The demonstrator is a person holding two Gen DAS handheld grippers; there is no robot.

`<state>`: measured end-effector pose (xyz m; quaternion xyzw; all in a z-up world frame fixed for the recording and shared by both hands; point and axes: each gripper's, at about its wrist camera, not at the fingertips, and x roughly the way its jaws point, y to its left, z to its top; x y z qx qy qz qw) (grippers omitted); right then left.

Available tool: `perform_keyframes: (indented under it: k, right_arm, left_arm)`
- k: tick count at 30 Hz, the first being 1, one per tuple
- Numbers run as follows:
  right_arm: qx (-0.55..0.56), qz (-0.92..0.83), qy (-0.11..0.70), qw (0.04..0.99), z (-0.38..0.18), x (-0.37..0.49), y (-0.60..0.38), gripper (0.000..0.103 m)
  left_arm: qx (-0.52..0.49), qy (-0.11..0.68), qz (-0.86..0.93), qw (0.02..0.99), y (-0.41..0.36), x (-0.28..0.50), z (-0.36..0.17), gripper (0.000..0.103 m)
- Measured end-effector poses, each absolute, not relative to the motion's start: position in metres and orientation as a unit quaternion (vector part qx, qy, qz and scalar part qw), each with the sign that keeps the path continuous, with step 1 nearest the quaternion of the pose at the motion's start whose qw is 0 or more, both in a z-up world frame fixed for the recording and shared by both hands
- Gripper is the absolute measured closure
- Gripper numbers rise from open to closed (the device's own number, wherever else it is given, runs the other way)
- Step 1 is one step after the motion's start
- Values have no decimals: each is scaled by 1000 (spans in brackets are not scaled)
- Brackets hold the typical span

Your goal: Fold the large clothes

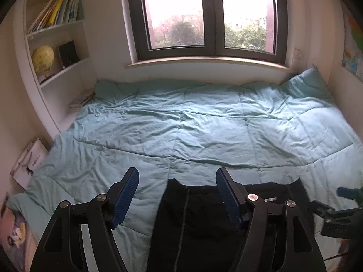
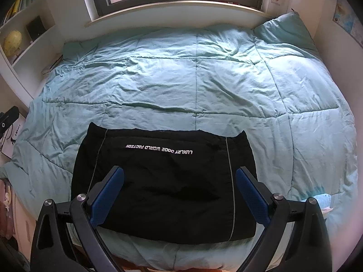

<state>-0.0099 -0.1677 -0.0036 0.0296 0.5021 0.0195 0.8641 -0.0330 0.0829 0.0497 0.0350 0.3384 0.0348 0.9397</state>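
Note:
A black garment [image 2: 163, 181] with white lettering and thin pale stripes lies folded into a flat rectangle near the front edge of the bed. It also shows in the left wrist view [image 1: 199, 222]. My right gripper [image 2: 179, 174] is open and empty, held above the garment's near half. My left gripper [image 1: 177, 176] is open and empty, held above the garment's left part and the quilt. The right gripper's body [image 1: 333, 213] shows at the right edge of the left wrist view.
A light teal quilt [image 2: 204, 86] covers the bed, with a pillow [image 2: 285, 31] at the far right corner. A window [image 1: 211, 15] is behind the bed. White shelves [image 1: 56, 34] with books and a globe stand at the left. A white box [image 1: 27, 161] sits at the bed's left side.

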Motion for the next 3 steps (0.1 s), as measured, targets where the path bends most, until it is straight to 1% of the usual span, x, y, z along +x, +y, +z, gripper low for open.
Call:
perform_keyframes:
  k: [3]
  right_arm:
    - [32,15,509,860,-9,-10,-171,4]
  left_arm:
    - [37,348,17,936,80,-31,40,31]
